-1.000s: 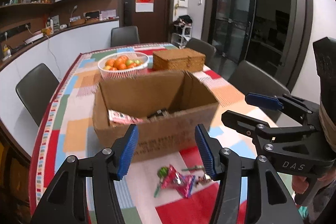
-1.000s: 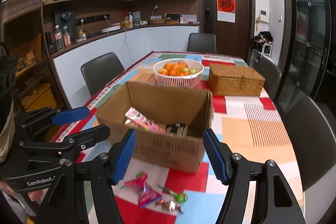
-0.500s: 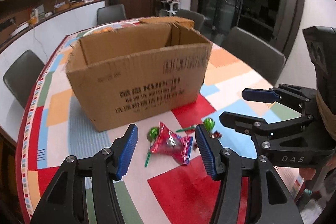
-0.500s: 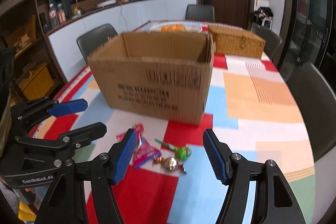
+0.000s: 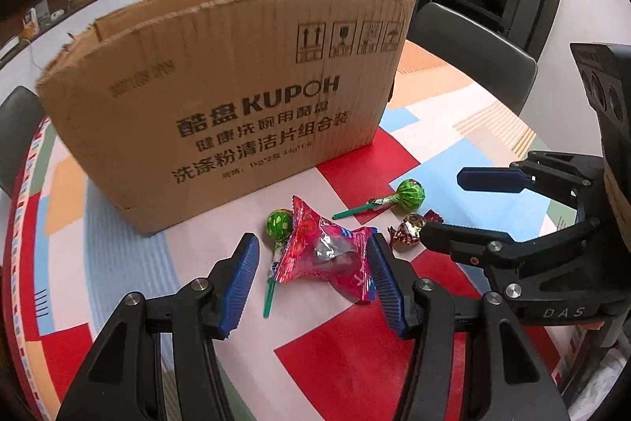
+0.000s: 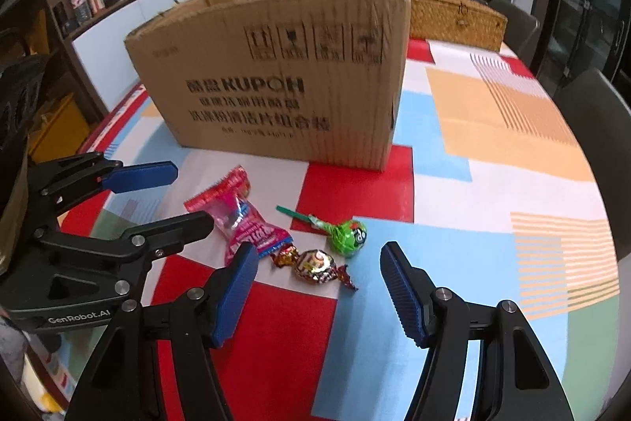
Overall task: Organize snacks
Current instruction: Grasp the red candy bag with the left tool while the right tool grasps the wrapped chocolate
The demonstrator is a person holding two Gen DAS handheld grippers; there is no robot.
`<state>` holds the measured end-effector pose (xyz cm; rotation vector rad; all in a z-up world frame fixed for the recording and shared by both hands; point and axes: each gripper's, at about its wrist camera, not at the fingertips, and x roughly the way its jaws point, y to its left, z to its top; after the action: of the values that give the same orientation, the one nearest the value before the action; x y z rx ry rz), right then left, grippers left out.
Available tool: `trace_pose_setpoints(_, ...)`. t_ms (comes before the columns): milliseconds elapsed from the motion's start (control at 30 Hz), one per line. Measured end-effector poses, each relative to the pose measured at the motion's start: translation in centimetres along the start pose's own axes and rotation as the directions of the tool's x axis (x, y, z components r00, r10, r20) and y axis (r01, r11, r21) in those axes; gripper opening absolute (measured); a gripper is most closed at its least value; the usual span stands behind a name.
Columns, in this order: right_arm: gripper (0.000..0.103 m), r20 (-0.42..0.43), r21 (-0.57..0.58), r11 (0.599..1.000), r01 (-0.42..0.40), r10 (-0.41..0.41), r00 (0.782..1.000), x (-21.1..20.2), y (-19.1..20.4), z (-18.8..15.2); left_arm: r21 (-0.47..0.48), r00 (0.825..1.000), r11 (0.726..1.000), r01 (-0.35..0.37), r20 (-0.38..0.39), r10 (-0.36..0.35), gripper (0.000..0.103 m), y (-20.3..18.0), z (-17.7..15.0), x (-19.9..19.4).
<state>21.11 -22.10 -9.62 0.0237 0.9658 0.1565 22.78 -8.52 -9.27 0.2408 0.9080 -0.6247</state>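
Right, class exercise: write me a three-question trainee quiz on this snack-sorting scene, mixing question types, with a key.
1. True or false: the left gripper is shut on the pink snack packet.
2. How many green lollipops lie on the table?
A) one B) two C) four
3. Fill in: the gold foil candy lies between the open fingers of the ____ gripper.

Key: 1 false, it is open around it; 2 B; 3 right.
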Motion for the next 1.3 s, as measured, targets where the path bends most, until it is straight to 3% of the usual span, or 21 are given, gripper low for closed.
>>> trace_pose_setpoints(333,0.063,-0.035,0.025,1.000,-0.018,0.019,0.999,1.7,-0.3,-0.3,-0.033,0.999,0.999,0.032,-0.037,-0.033,0.056,0.5,0.0,2.2)
trace_pose_setpoints(600,0.058,-0.054,0.039,0.998,-0.048,0.050,0.997,2.6,-0.7,-0.8,-0.014,0.995,0.997,0.077,-0.056,-0.078,0.046,-0.2,-0.4,2.1)
trace_pose_setpoints(1100,0.045,-0.058,0.054,0.997,-0.057,0.060,0.996,3.7,-1.8,-0.8,-0.109,0.984,0.983,0.144,-0.090,-0.154,0.049,0.0,0.6,4.7)
trace_pose_setpoints(1300,0.042,-0.052,0.056,0.997,-0.059,0.062,0.997,3.8,-1.9,-0.5,-0.137,0.981,0.978,0.160,-0.090,-0.173,0.043,-0.1,0.6,5.1)
